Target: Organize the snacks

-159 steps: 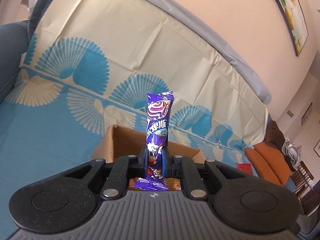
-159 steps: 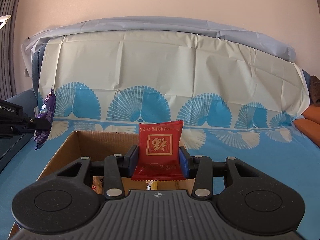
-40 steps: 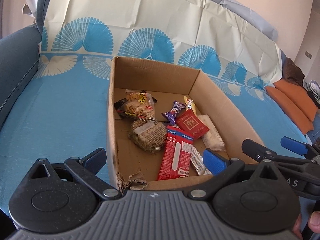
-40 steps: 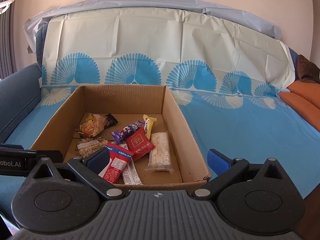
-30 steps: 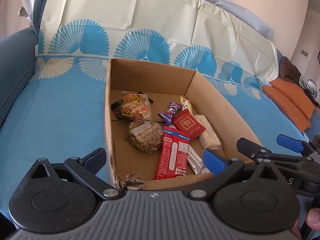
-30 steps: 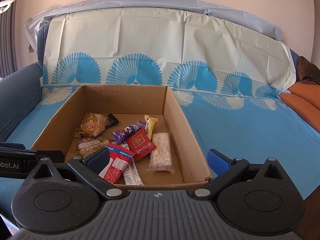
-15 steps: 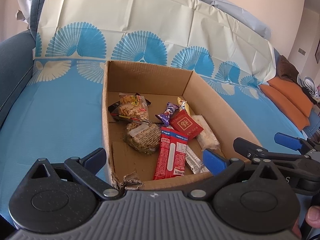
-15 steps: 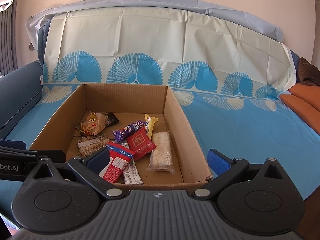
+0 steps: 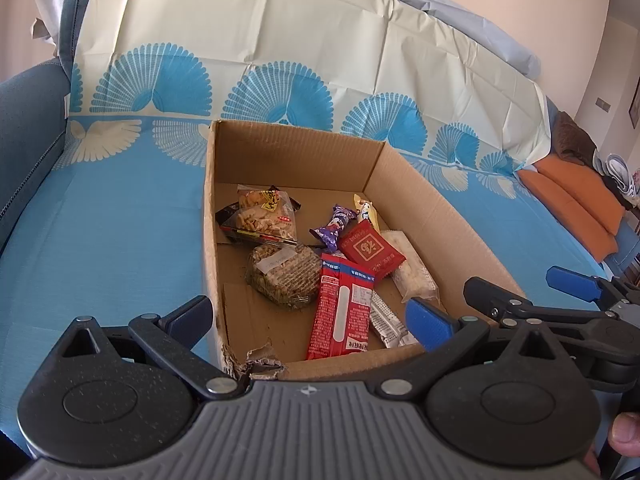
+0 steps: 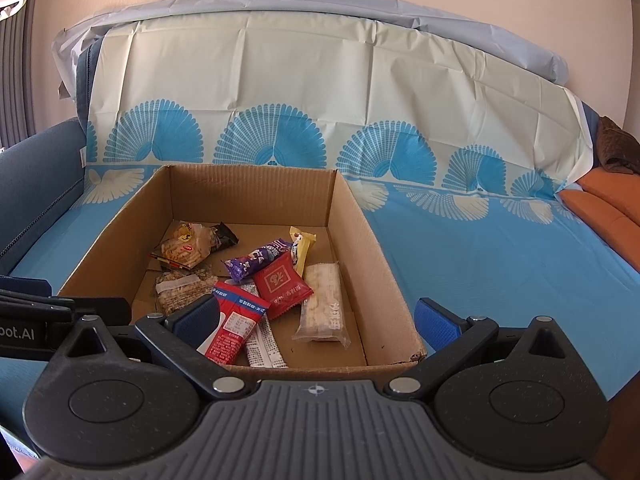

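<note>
While both the left gripper (image 9: 308, 314) and the right gripper (image 10: 316, 318) are held wide apart and empty, the snacks (image 10: 282, 284) are seen lying inside the cardboard box (image 10: 384, 256) on the sofa (image 10: 500, 256).

Open-topped cardboard box (image 10: 360, 216) reachable from above; snack packets (image 10: 282, 282) crowd its floor, far strip bare.

right tongs (image 10: 316, 316) spread wide, empty | cardboard box (image 10: 384, 272) (snacks inside) on blue cover (image 10: 500, 256)
</note>
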{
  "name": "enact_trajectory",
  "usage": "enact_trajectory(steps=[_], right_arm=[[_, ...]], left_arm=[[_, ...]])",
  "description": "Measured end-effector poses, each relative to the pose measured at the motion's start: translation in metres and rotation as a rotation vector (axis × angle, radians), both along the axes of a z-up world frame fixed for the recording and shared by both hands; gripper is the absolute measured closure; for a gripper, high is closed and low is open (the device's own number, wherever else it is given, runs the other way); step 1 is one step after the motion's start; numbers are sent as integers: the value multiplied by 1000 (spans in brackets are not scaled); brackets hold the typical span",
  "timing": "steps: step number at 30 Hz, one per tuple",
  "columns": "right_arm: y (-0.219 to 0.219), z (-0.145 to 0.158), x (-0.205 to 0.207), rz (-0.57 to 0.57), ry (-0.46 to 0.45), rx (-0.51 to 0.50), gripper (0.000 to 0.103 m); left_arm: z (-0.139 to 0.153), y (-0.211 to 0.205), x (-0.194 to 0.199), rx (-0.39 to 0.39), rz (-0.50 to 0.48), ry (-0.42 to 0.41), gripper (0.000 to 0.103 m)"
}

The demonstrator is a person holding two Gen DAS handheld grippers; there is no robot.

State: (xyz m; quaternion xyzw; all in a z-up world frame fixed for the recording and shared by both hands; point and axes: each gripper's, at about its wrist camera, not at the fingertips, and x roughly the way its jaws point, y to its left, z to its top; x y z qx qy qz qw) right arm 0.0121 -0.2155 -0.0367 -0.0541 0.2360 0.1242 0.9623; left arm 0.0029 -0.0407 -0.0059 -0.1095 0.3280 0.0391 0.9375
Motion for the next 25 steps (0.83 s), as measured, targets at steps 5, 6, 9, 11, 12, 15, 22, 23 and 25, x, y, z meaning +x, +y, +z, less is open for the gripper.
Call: enact_trajectory(steps=[5, 6, 9, 11, 12, 15, 22, 23, 25], right_arm=[[1, 0, 1, 1, 1, -2, 1], [1, -1, 1, 0, 1, -2, 1], [0, -1, 1, 1, 2, -2, 1], [0, -1, 1, 1, 1, -3, 1], [0, -1, 1, 1, 1, -4, 1], [0, -1, 1, 1, 2, -4, 1], [1, 0, 1, 1, 2, -4, 1], [1, 0, 1, 1, 2, -3, 1], [0, -2, 2, -3, -4, 4, 1]], left_arm=[[0, 0, 0, 1, 0, 0, 1], [0, 0, 0, 1, 0, 0, 1], [-2, 1, 1, -1, 0, 3, 1], [-2, 1, 1, 0, 0, 3, 1], [-2, 1, 1, 0, 0, 3, 1], [-2, 1, 1, -1, -1, 4, 1], [-5, 2, 0, -7, -10, -2, 0], [-5, 2, 0, -5, -12, -6, 0], [-6, 1, -2, 12, -17, -13, 0]])
